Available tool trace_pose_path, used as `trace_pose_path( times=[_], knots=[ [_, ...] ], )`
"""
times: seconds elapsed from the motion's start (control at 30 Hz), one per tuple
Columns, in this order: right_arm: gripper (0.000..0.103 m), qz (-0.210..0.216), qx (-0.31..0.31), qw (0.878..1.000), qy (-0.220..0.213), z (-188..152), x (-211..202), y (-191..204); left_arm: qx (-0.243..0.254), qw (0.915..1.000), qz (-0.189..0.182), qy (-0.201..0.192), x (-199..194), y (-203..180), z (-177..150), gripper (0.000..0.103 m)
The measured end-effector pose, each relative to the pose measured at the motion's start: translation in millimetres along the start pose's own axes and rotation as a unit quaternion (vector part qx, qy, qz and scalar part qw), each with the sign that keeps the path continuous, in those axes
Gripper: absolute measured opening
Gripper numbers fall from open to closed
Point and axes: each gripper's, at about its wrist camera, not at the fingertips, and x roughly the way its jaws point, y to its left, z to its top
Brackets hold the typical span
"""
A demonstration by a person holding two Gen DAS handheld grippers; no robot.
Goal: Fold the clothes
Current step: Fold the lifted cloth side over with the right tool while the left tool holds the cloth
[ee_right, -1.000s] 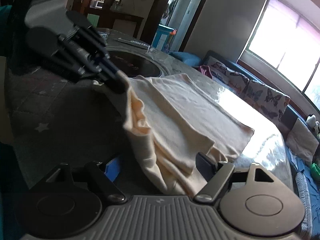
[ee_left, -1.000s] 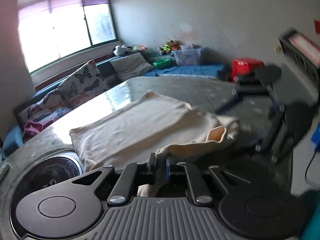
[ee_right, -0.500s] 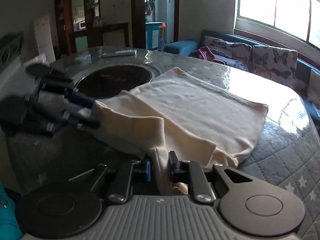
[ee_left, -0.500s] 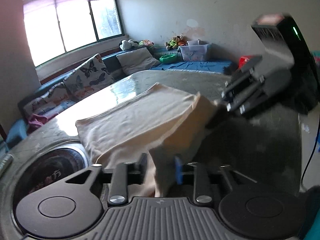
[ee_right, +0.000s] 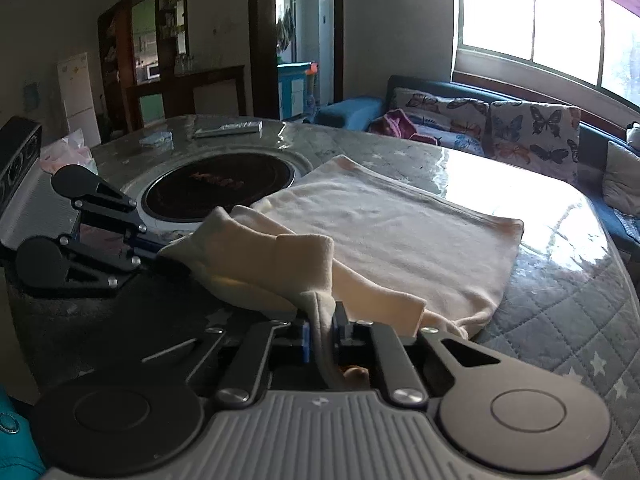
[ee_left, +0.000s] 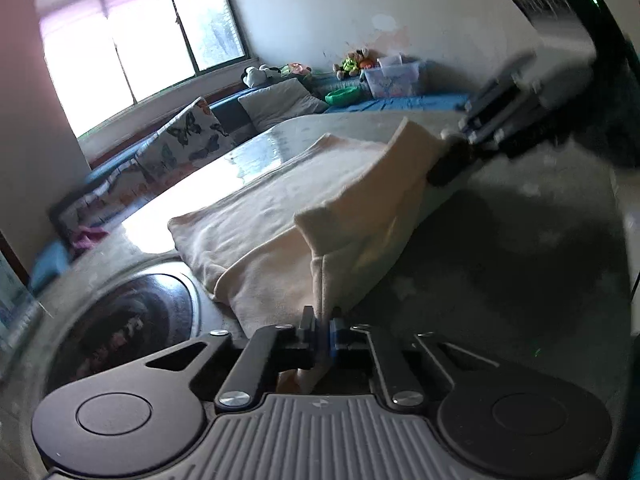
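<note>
Both grippers are now lifting the near edge of the cream garment [ee_right: 384,236] higher than half a second ago, and the raised band of cloth between them is stretching into a taut ridge instead of sagging. The left gripper [ee_left: 323,330] is pinching a gathered corner of that edge, jaws closed tight on the fabric, and it is showing at the left of the right wrist view [ee_right: 148,254] with cloth running into its tips. The right gripper [ee_right: 320,334] is likewise clamping a bunched fold of the same edge, and it is appearing, blurred by motion, at the far right of the left wrist view [ee_left: 448,152].

Most of the garment is lying flat on the quilted, star-printed tabletop [ee_right: 560,320], just right of the round black cooktop [ee_right: 218,188] set into it, with the far hem reaching toward the glare from the window [ee_left: 136,44]. Only the near edge is hanging in the air.

Judging by how it is draping and creasing, the cloth is soft, light and limp, offering no stiffness of its own, so it is likely sagging wherever it is unsupported. Holding it at the two corners of one edge, well apart, seems the sound grip: tension between the holds is keeping the edge straight for carrying over toward the far hem. A thin pinch could slip, so a deep bite of fabric looks wise.
</note>
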Motion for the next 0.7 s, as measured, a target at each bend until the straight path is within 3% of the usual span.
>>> trace_pose_path(
  times=[0.27, 0.57, 0.7],
  knots=[
    [0.007, 0.003, 0.000, 1.000, -0.025, -4, -35, 10, -0.020, 0.9992, -0.020, -0.029, -39, -8, 7, 0.006],
    [0.007, 0.031, -0.006, 0.999, -0.016, -14, -104, 41, -0.032, 0.9969, -0.055, -0.046, -106, -30, 6, 0.006],
    [0.007, 0.028, -0.014, 0.999, -0.010, -9, -109, 41, -0.036, 0.9966, -0.050, -0.055, -94, -15, 19, 0.006]
  ],
)
